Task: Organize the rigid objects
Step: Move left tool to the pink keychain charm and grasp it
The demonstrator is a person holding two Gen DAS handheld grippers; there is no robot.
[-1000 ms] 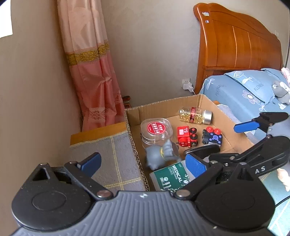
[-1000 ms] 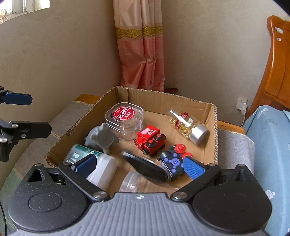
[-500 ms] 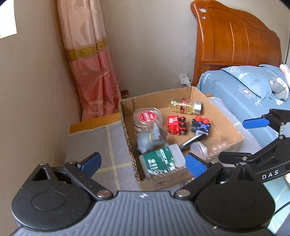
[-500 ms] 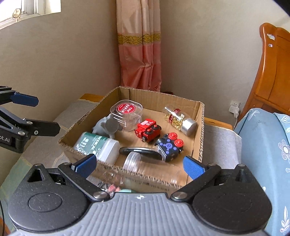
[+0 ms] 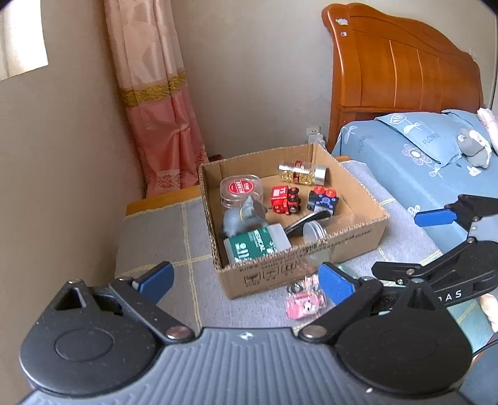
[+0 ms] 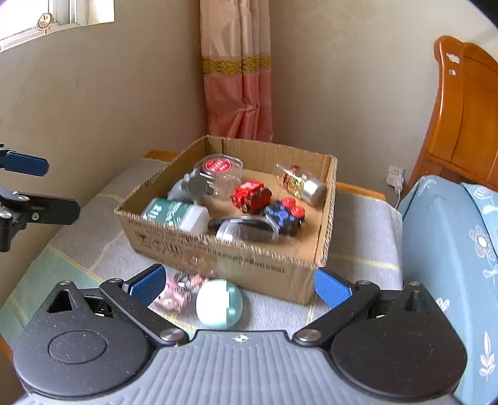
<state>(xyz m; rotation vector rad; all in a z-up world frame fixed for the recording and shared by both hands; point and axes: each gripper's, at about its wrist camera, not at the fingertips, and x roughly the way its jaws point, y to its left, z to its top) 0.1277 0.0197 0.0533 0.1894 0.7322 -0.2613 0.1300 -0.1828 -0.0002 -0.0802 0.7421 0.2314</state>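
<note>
Both our left gripper [image 5: 244,280] and right gripper [image 6: 238,285] gape wide, empty. Low in frame, the mint egg-shaped case [image 6: 219,303] looks light, slick; we'd pinch its sides.

Soft daylight from the window [image 6: 59,18] at upper left; fisheye bending at edges, right-wrist foreground slightly blurred.

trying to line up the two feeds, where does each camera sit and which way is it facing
Left wrist: rides the left gripper, open, looks forward and down at the cardboard box; the right gripper shows at right.
Right wrist: rides the right gripper, open, faces the box from its right side; the left gripper shows at left.
Shared: box, red toy train, pink toy.
</note>
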